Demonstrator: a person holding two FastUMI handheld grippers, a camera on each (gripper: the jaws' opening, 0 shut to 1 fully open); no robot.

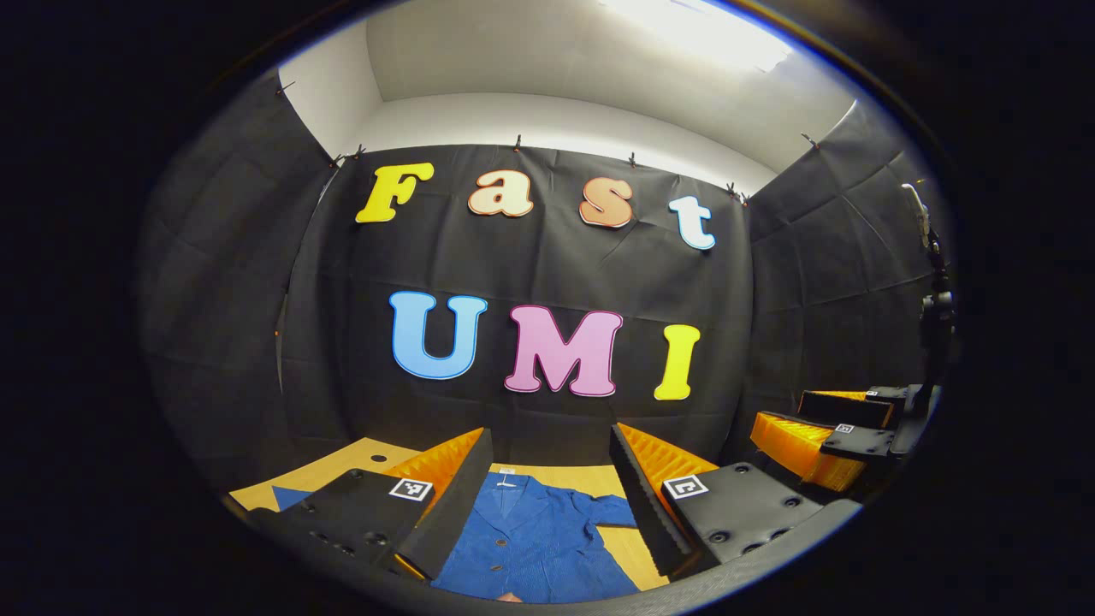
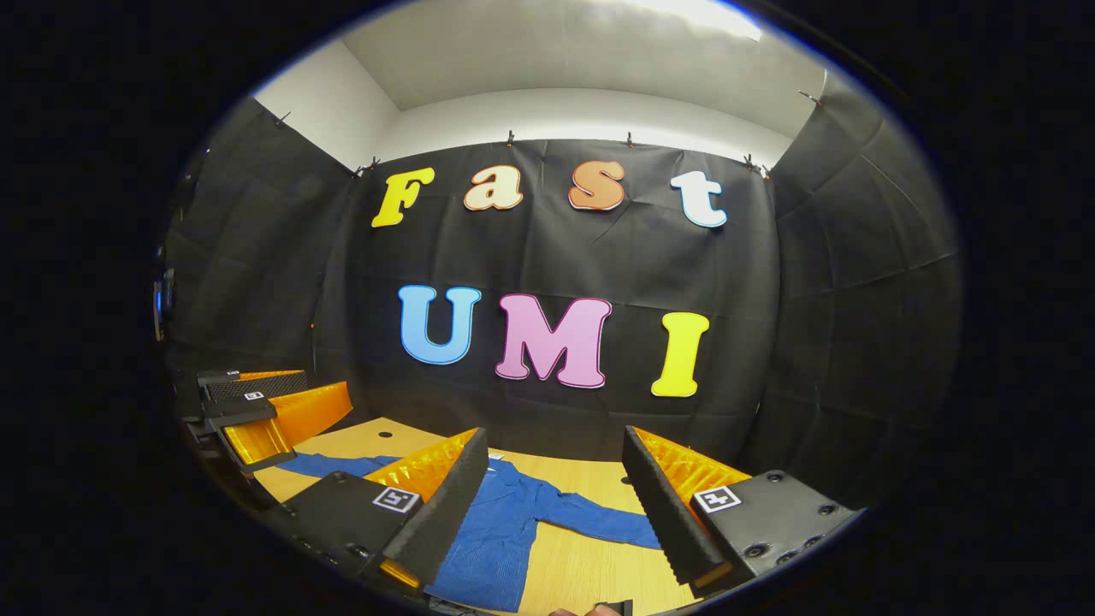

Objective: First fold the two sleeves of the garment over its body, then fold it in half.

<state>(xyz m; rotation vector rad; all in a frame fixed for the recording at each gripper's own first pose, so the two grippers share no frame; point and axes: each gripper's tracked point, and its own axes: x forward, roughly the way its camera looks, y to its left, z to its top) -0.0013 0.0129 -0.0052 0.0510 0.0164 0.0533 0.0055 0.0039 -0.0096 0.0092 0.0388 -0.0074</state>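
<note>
A blue button-up garment [image 1: 535, 535] lies flat on the wooden table [image 1: 342, 466], collar toward the back wall. In the left gripper view my left gripper [image 1: 547, 479] hovers above it, open, with nothing between its fingers. One sleeve [image 1: 287, 496] shows left of the left finger. In the right gripper view the garment [image 2: 500, 522] stretches its other sleeve [image 2: 607, 524] out to the right over the table [image 2: 573, 569]. My right gripper [image 2: 556, 475] is open above it, empty. The right gripper [image 1: 821, 441] also appears at the far right of the left gripper view, and the left gripper [image 2: 257, 411] at the far left of the right gripper view.
Black cloth walls close the booth at the back and on both sides. A small dark hole [image 2: 385, 435] marks the tabletop near the back left. A dark stand with a camera [image 1: 934, 308] rises at the right edge of the left gripper view.
</note>
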